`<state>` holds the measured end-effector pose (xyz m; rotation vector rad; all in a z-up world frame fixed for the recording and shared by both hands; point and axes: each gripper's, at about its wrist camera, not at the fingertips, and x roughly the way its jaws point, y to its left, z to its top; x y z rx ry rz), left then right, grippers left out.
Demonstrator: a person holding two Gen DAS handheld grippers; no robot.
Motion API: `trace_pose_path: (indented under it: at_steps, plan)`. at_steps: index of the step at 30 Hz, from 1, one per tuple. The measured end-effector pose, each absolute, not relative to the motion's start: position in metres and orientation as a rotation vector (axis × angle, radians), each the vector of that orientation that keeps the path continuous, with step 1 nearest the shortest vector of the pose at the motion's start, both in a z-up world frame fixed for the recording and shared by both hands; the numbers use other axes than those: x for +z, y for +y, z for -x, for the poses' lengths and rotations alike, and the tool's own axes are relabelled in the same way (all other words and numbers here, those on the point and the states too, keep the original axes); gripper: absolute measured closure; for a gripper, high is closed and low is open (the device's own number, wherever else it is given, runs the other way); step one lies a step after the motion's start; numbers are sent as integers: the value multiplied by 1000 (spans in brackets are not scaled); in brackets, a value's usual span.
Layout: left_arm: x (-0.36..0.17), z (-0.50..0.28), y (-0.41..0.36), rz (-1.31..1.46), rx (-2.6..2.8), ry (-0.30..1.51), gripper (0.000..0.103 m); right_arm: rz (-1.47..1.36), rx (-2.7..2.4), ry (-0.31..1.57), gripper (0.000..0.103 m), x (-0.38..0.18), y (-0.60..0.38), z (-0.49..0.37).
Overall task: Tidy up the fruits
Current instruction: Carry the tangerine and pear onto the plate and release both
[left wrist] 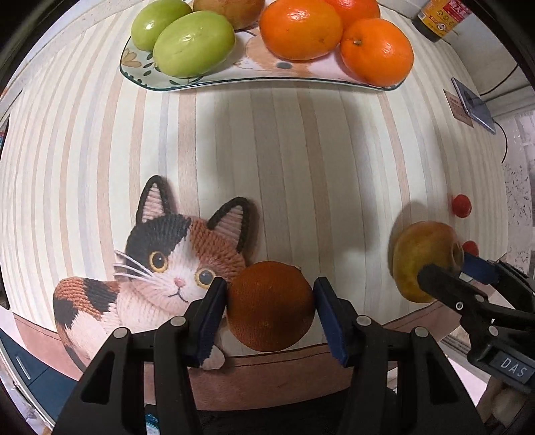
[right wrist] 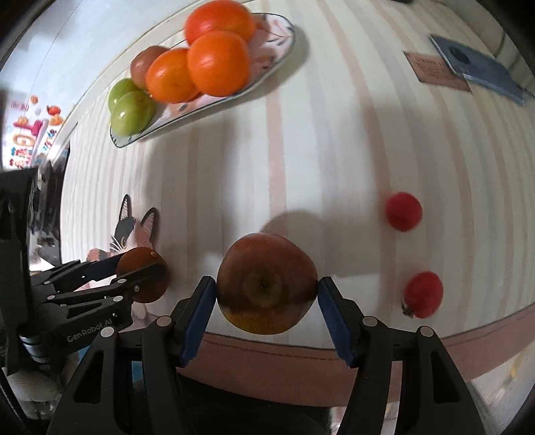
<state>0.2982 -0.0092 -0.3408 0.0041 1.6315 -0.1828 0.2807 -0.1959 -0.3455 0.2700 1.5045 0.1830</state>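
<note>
My left gripper [left wrist: 270,306] is shut on a round brown fruit [left wrist: 270,306] above the near edge of the striped mat; it also shows in the right wrist view [right wrist: 143,279]. My right gripper [right wrist: 266,289] is shut on a red-yellow apple [right wrist: 266,289], which also shows at the right of the left wrist view [left wrist: 423,261]. A patterned plate [left wrist: 240,75] at the far side holds two green fruits [left wrist: 194,43], three oranges [left wrist: 301,30] and a brown fruit [left wrist: 230,10]. Two small red tomatoes [right wrist: 403,211] [right wrist: 423,294] lie on the mat to the right.
A cat picture [left wrist: 157,264] is printed on the mat at the near left. A dark jar [left wrist: 438,20] stands at the far right. A blue card [right wrist: 481,70] and a brown label [right wrist: 434,72] lie at the far right of the mat.
</note>
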Motion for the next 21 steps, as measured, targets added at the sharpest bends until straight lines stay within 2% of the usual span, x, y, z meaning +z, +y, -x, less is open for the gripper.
trace_pose_path:
  at_steps: [12,21]
  plan:
    - [-339,-310,-8,-5,-189,1628,52,-273,171,1535,35,-351,-196,-286]
    - [-309,-321,-20,-7,-228,1584,52,-320,175,1520,37,-350,-200,-286]
